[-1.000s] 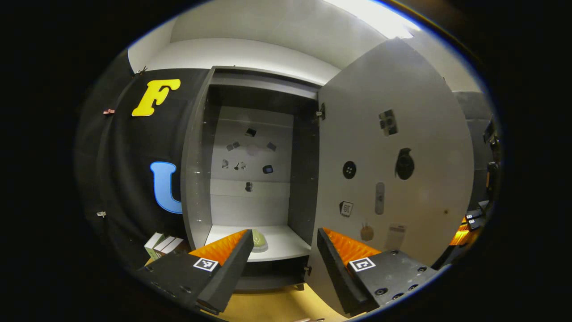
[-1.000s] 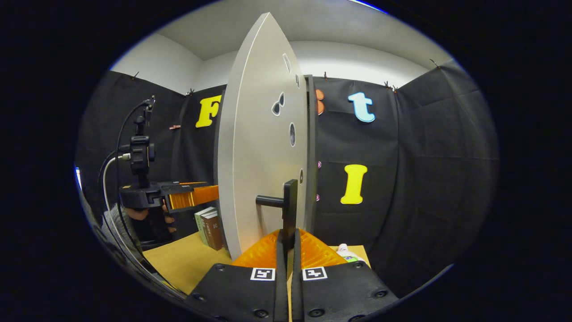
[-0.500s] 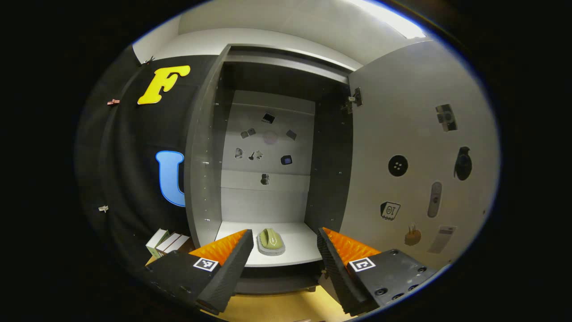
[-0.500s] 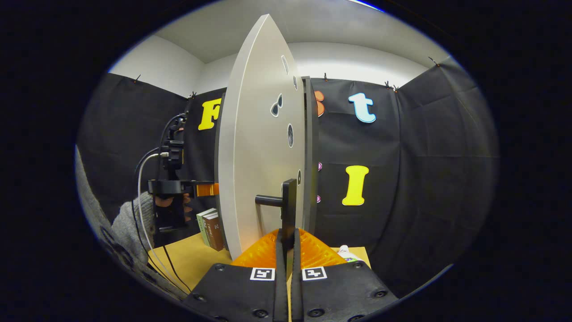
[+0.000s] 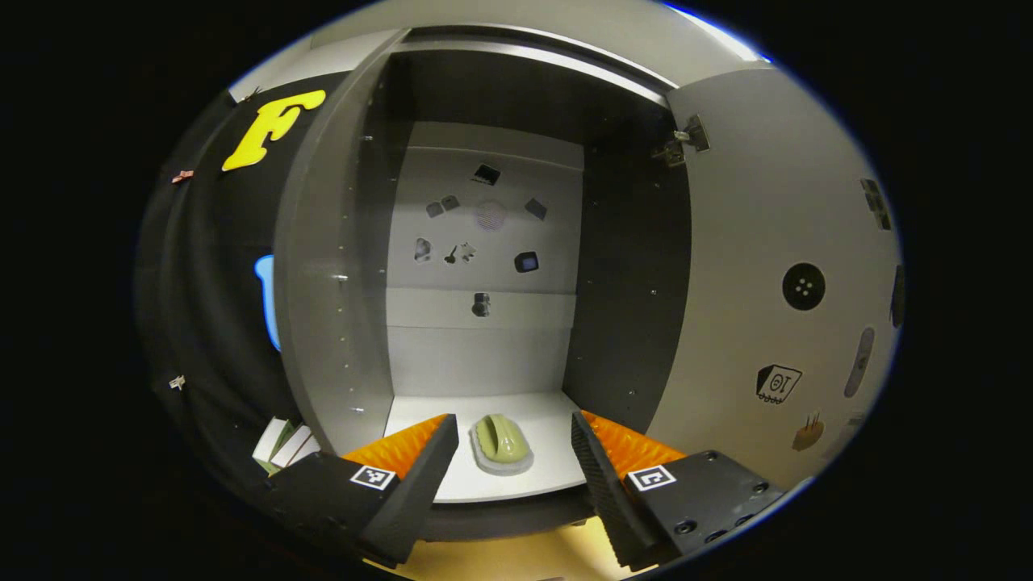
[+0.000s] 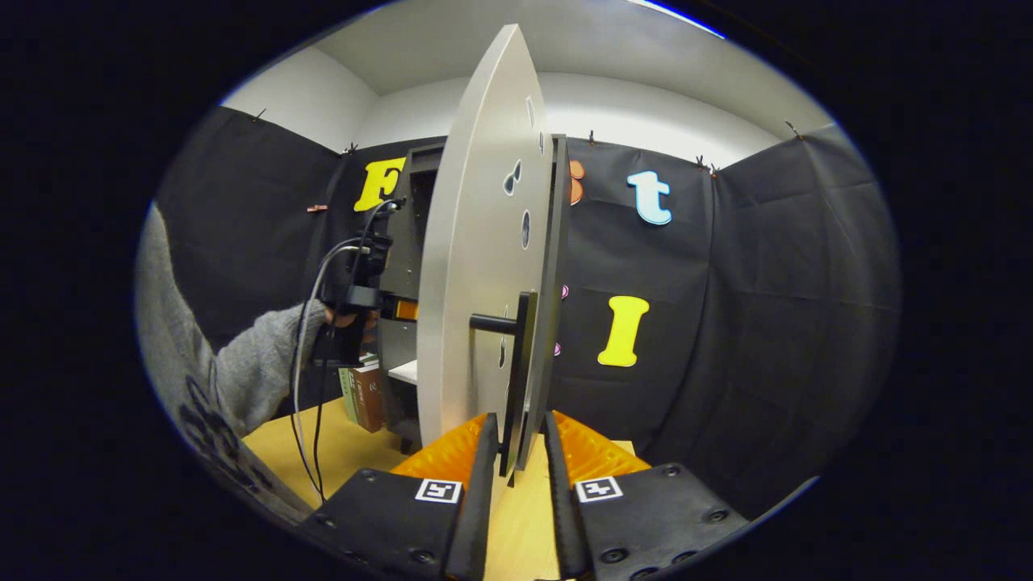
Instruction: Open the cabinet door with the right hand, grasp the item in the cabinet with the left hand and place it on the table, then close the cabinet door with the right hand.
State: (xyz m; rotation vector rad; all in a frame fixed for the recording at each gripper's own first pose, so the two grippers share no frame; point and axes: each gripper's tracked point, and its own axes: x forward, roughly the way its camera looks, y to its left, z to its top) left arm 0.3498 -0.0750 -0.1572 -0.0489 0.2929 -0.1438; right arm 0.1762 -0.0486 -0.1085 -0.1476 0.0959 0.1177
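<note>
- Left gripper view: grey cabinet (image 5: 339, 266) stands open, its door (image 5: 775, 242) swung right. A green item (image 5: 501, 440) lies near the shelf's (image 5: 484, 484) front edge, between the spread, empty fingers of the left gripper (image 5: 512, 452).
- Right gripper view: right gripper (image 6: 516, 452) is slightly parted around the door handle (image 6: 516, 363), not clenched on it; the worktop (image 6: 347, 452) lies below.

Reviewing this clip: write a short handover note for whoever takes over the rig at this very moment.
Left gripper: open, aimed at the green brush on the cabinet shelf, not yet touching it.
Right gripper: fingers slightly apart around the lower end of the door handle; whether they press on it is unclear.
Done: cabinet door is open.
Left: grasp the brush with the left gripper, set it on the table, then close the door with the right.
</note>
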